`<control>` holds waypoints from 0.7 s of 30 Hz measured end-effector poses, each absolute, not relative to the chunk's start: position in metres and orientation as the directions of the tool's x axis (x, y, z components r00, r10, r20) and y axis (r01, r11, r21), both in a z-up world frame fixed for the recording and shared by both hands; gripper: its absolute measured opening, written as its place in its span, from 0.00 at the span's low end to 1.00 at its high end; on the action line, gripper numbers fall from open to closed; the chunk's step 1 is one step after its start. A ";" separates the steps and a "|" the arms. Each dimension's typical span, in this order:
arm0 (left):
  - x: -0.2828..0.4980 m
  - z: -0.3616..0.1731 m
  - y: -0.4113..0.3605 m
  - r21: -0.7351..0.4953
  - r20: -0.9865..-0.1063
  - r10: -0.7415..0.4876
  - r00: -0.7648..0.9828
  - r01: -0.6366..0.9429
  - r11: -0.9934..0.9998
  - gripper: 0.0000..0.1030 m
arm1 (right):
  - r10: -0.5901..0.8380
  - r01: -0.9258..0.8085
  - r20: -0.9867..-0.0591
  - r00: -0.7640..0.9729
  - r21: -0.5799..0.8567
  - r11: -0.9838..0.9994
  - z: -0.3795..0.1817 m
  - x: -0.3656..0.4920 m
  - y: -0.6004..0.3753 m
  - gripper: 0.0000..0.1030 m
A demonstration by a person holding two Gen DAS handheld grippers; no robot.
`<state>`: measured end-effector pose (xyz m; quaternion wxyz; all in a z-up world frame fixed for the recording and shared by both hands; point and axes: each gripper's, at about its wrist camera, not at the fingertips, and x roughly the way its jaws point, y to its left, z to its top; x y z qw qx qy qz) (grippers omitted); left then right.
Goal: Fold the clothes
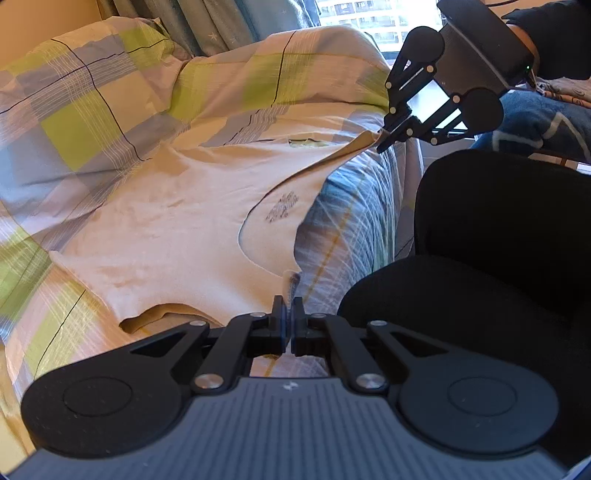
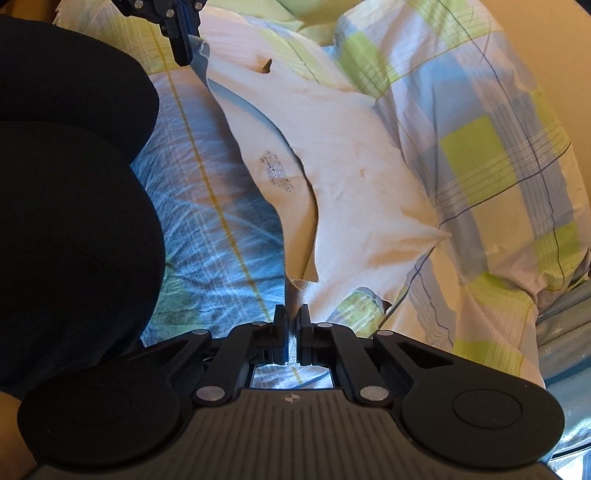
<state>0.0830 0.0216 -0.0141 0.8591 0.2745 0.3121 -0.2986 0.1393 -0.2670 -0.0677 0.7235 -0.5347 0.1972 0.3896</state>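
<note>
Shirt's (image 1: pixel 177 229) dark neck print (image 1: pixel 282 212) is unreadable.

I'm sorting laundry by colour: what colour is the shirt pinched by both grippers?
Pale cream shirt with a small dark printed neck label; clearest in the left wrist view.

The shirt (image 1: pixel 177 229) lay spread on the bed (image 1: pixel 351 206), with the duvet (image 1: pixel 110 92) bunched behind it and along its far side. The left hand-held gripper (image 1: pixel 287 314) pinched one shoulder corner of the shirt at the near edge, and the right hand-held gripper (image 1: pixel 384 142) pinched the other corner, so the neckline (image 1: pixel 258 221) lay between them. The person's legs (image 1: pixel 498 240) rested on the bed beside the neckline, between the two hand-held grippers, and a curtain (image 1: pixel 207 26) hung behind the duvet.
</note>
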 end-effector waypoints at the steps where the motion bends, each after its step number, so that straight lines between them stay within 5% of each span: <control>1: 0.084 -0.017 0.022 0.286 -0.706 -0.335 0.624 0.684 0.672 0.00 | 0.350 -0.775 -0.703 0.619 -0.618 0.130 -0.069 0.140 -0.267 0.02; 5: 0.085 -0.021 0.017 0.280 -0.712 -0.339 0.615 0.691 0.666 0.00 | 0.340 -0.779 -0.710 0.617 -0.611 0.138 -0.079 0.141 -0.265 0.02; 9: 0.088 -0.024 0.018 0.275 -0.714 -0.344 0.610 0.696 0.664 0.00 | 0.334 -0.781 -0.715 0.614 -0.612 0.125 -0.090 0.140 -0.265 0.32; 21: 0.092 -0.029 0.019 0.265 -0.726 -0.333 0.602 0.691 0.673 0.00 | 0.322 -0.783 -0.725 0.608 -0.614 0.098 -0.129 0.143 -0.272 0.32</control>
